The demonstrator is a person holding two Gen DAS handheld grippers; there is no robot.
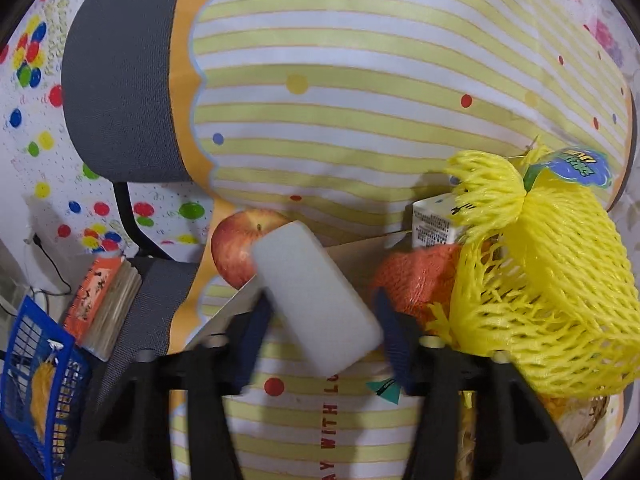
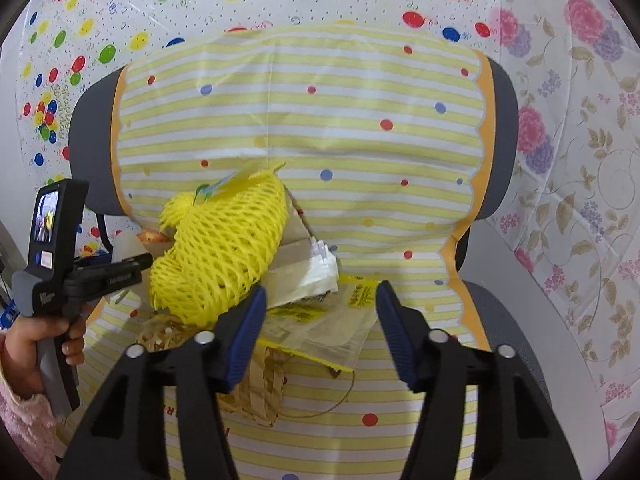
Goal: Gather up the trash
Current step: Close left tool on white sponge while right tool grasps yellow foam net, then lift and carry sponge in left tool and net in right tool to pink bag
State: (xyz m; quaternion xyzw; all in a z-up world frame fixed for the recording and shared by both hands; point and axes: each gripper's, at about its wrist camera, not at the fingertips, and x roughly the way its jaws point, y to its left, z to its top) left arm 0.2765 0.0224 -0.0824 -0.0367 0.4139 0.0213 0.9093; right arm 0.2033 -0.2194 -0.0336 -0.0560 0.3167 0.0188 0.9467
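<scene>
A pile of trash lies on a chair draped with a yellow-striped cloth (image 2: 360, 140). In the left wrist view my left gripper (image 1: 322, 308) stands open around a white foam block (image 1: 316, 296), whose near end lies between the fingers; contact is unclear. Beside it are an orange net (image 1: 416, 284), a yellow foam fruit net (image 1: 552, 280) and a small white carton (image 1: 436, 224). In the right wrist view my right gripper (image 2: 320, 312) is open and empty above clear plastic wrappers (image 2: 332, 320), next to the yellow net (image 2: 220, 248), cardboard (image 2: 296, 256) and paper straw strips (image 2: 260, 388).
A red apple (image 1: 236, 248) sits behind the foam block. A book (image 1: 102, 304) and a blue basket (image 1: 36, 392) are low at the left. The left hand-held gripper (image 2: 52, 264) shows at the left of the right wrist view. Patterned sheets cover the wall.
</scene>
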